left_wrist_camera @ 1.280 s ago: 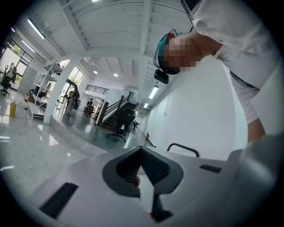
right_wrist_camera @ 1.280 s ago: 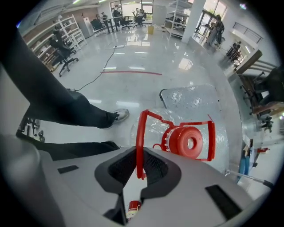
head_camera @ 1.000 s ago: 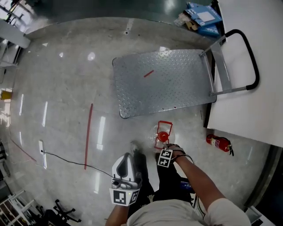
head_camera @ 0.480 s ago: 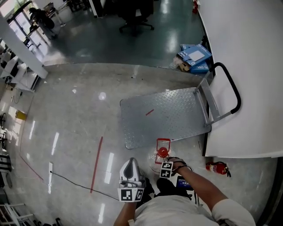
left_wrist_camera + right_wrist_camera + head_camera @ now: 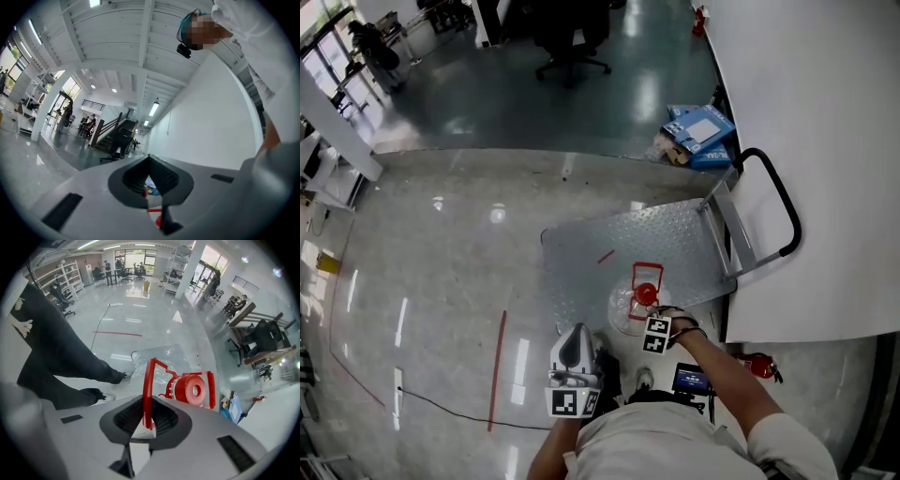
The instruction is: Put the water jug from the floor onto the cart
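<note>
Jug (image 5: 626,307) has been lifted off the floor to the cart's (image 5: 675,234) near edge. Its red handle (image 5: 149,390) is pinched by the right hand-held gripper (image 5: 146,420). The left hand-held gripper (image 5: 575,339) is pressed together, empty. Jug should be carried farther over the deck, kept upright, then lowered gently.

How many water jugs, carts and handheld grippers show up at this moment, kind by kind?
water jug: 1
cart: 1
grippers, the left gripper and the right gripper: 2
Total: 4
</note>
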A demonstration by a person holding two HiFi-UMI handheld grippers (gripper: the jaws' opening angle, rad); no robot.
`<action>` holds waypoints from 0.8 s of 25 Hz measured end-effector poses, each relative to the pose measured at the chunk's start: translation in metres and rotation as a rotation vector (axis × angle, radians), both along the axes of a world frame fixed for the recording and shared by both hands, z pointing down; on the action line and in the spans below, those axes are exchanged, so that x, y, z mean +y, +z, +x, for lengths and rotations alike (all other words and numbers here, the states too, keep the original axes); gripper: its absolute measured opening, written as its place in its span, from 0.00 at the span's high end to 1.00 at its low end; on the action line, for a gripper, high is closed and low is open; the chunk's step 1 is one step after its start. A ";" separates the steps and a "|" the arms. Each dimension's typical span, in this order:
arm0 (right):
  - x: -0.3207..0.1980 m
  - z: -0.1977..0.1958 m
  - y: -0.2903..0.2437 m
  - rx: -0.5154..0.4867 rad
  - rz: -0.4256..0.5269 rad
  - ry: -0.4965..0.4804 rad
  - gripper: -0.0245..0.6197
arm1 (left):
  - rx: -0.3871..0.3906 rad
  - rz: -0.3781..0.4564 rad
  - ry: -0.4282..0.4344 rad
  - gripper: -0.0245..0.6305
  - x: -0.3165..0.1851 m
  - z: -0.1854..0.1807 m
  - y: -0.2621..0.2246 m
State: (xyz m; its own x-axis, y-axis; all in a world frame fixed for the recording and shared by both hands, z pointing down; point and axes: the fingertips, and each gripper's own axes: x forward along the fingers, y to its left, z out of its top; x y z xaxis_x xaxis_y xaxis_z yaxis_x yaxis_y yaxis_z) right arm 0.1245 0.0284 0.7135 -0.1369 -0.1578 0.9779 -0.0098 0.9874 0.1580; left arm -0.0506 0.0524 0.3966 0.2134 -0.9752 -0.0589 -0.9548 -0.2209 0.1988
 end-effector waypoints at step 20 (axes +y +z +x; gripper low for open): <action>-0.159 -0.036 0.025 0.042 0.093 0.039 0.86 | 0.015 -0.048 0.060 0.96 -0.138 -0.047 0.011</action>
